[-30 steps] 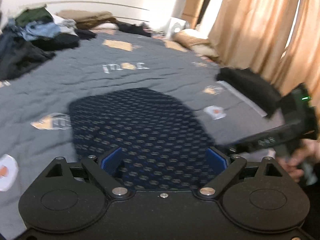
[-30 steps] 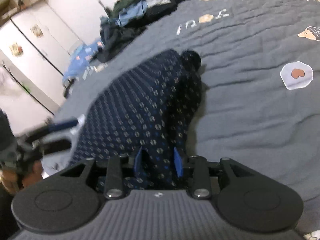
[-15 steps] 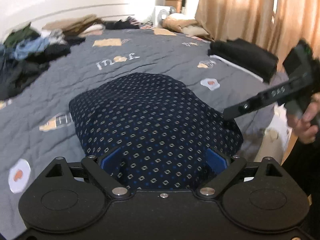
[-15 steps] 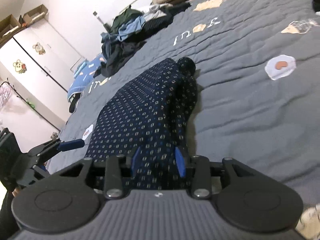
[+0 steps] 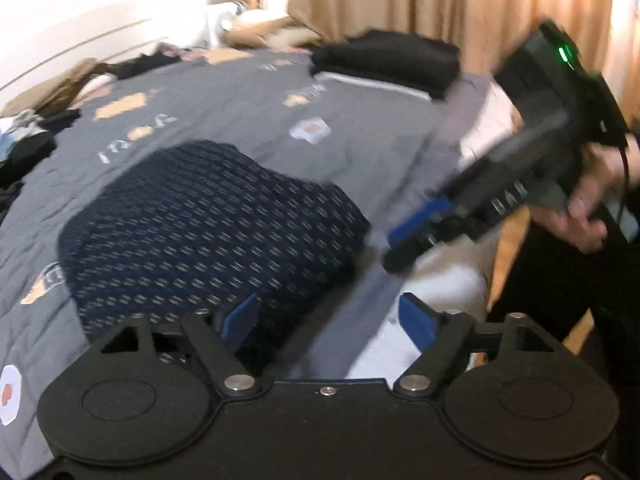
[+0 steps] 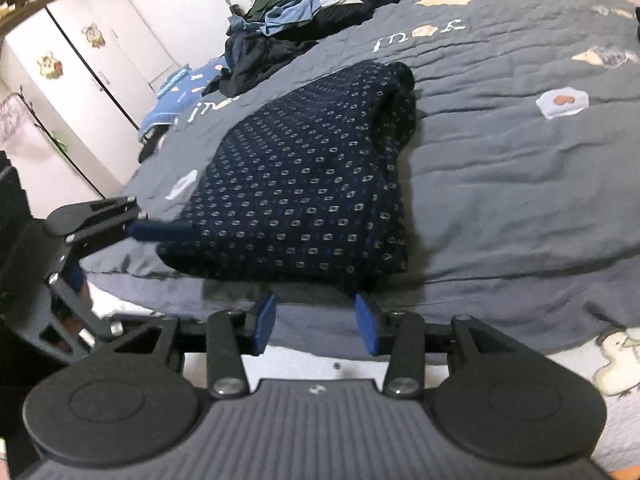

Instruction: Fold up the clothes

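Observation:
A folded navy garment with a small square print lies flat on the grey bedspread, close to the near edge. My right gripper sits just short of the garment's near edge, its jaws opening with nothing between them. My left gripper is at the garment's near right corner. Its jaws are closing, with only the corner beside the left pad and the bed edge between them. In the left wrist view, a hand holds the right gripper above the bed edge. One left finger reaches the garment's left corner.
A heap of unfolded clothes fills the far corner of the bed. A folded black stack rests at the far right edge near tan curtains. A white wardrobe stands beyond the bed, with blue cloth hanging off it.
The right gripper has let go of the garment's fold and pulled back off it. The left gripper slid right to the garment's corner, rolled, and its jaws narrowed.

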`<state>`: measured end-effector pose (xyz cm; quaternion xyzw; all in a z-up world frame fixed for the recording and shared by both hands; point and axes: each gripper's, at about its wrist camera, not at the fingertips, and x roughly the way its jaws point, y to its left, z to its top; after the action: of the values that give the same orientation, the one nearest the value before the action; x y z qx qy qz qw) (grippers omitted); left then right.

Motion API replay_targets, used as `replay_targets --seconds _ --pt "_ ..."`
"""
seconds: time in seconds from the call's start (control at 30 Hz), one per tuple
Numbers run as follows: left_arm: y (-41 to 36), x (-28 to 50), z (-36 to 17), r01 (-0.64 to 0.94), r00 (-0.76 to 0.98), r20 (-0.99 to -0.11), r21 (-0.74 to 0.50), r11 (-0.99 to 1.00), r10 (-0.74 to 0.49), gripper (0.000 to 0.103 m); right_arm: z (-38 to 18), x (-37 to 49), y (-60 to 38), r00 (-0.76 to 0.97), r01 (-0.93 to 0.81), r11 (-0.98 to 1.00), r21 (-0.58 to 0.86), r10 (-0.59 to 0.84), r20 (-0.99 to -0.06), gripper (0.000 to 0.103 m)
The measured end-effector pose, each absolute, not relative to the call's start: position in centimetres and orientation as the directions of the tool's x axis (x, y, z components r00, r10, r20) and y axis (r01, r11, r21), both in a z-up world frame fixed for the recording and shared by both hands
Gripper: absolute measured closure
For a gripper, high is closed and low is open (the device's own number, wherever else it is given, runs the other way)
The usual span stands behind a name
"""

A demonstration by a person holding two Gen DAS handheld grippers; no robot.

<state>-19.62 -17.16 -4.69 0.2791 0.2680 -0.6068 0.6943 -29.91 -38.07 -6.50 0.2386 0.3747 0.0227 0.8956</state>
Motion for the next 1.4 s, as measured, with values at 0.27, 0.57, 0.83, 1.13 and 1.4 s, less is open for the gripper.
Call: replay_targets --seconds 0.27,0.57,0.83,1.13,1.4 --pt "-18.9 -19.8 -8.7 0.979 0.202 -0.76 0.17 0.111 -0.618 0.057 -7.0 -29.6 -36.3 0.686 0.04 0.963 0.267 0.168 -0.708 0.06" --pt "-20.3 -18.6 -8.5 0.961 0.276 -0.717 0.204 0.187 -0.64 0.056 -7.1 -28.1 -33.1 0.705 -0.152 0.988 -0.005 0.105 -0.702 0.06" --pt "-22.0 -19.2 -10.3 0.931 0.36 -0.71 0.315 0.183 -0.605 0.056 -7.7 -27.2 -31.5 0.705 -0.294 0.933 -0.21 0.064 -0.706 0.06" --pt "-22.2 -19.1 -11.1 0.917 0.386 -0.697 0.36 0.171 -0.604 0.08 -7.8 -27.9 -31.0 0.679 -0.349 0.919 -0.186 0.11 -0.726 0.06" --pt "-20.6 -16.5 -8.2 0.972 0.216 -0.759 0.107 0.209 -0.615 0.088 -7.4 -28.6 -31.0 0.667 -0.395 0.912 -0.113 0.199 -0.718 0.06"
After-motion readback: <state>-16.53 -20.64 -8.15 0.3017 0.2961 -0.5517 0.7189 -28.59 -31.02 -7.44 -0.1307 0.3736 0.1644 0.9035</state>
